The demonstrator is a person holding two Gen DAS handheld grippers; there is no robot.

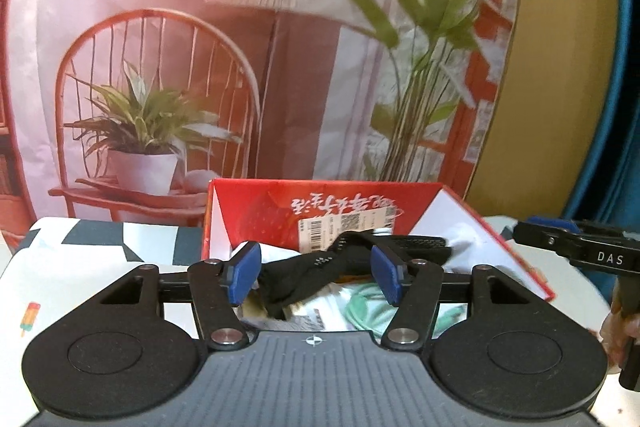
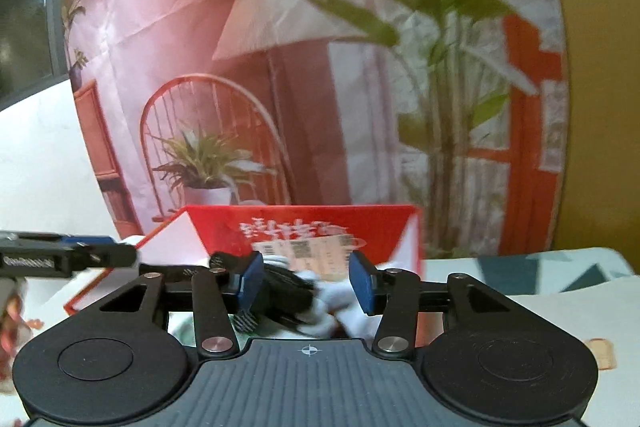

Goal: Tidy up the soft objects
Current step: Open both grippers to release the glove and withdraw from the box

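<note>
An open red cardboard box point(image 1: 280, 211) with white inner walls stands on the table, and soft items are piled inside it. In the left wrist view a black sock point(image 1: 296, 279) drapes over the pile, above a green-patterned cloth point(image 1: 360, 307). My left gripper point(image 1: 316, 273) is open over the box's near side. The sock lies between its blue pads point(image 1: 244, 273) with gaps on both sides. My right gripper point(image 2: 307, 283) is open over the same box point(image 2: 224, 227), with blurred black cloth point(image 2: 288, 291) and white cloth point(image 2: 332, 307) between its pads, not pinched. Each gripper shows at the edge of the other's view: right gripper point(image 1: 532, 227), left gripper point(image 2: 100, 247).
A printed backdrop point(image 1: 200, 67) of a chair, a lamp and plants hangs right behind the box. The tablecloth point(image 1: 100, 247) is white with dark geometric shapes. A person's hand point(image 1: 616, 331) holds the right gripper's handle at the far right.
</note>
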